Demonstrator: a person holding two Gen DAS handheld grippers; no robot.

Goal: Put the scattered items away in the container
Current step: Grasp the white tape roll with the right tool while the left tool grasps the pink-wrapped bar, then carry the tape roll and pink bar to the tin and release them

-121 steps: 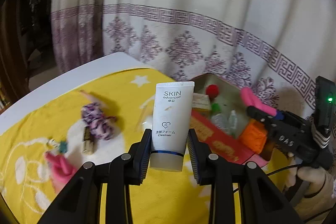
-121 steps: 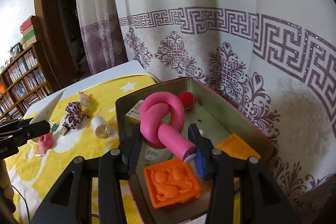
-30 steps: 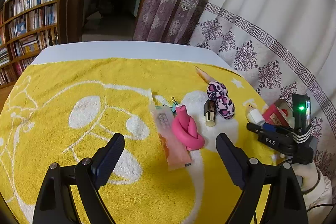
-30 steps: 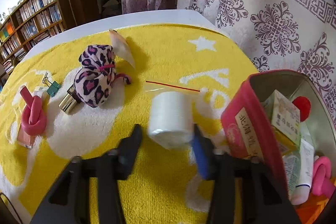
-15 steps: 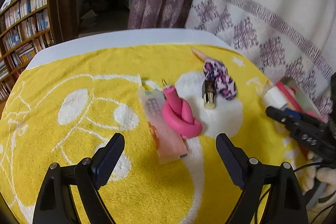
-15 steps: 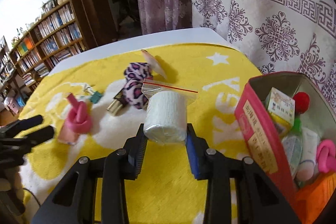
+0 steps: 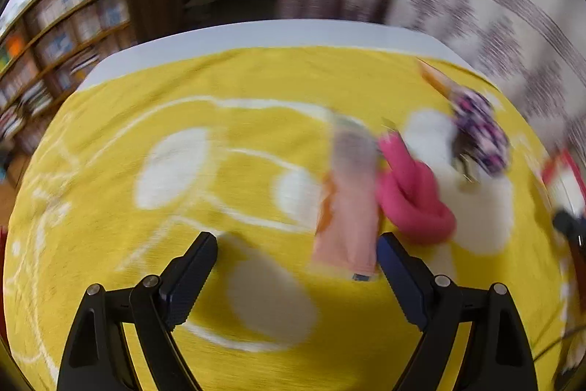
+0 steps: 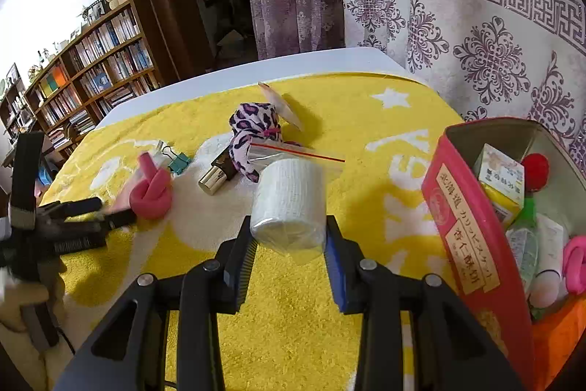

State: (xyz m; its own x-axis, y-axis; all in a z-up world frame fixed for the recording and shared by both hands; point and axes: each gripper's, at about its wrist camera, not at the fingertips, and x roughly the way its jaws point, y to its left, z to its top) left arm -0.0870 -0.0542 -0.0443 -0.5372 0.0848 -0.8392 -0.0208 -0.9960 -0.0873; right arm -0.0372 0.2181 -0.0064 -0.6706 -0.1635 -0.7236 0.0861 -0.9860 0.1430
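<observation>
Your right gripper (image 8: 289,246) pinched the white roll (image 8: 291,204) left of the red tin (image 8: 472,233); your left gripper (image 7: 296,275) had its jaws spread near the pink knot (image 7: 412,196).

A fluffy yellow terry towel (image 8: 329,299) is seen covering the surface. A white woven gauze roll (image 8: 291,204) is wrapped in glossy clear plastic. The red container (image 8: 465,244) looks like printed, smooth metal. The leopard-print pouch (image 8: 252,131) is soft cloth.
</observation>
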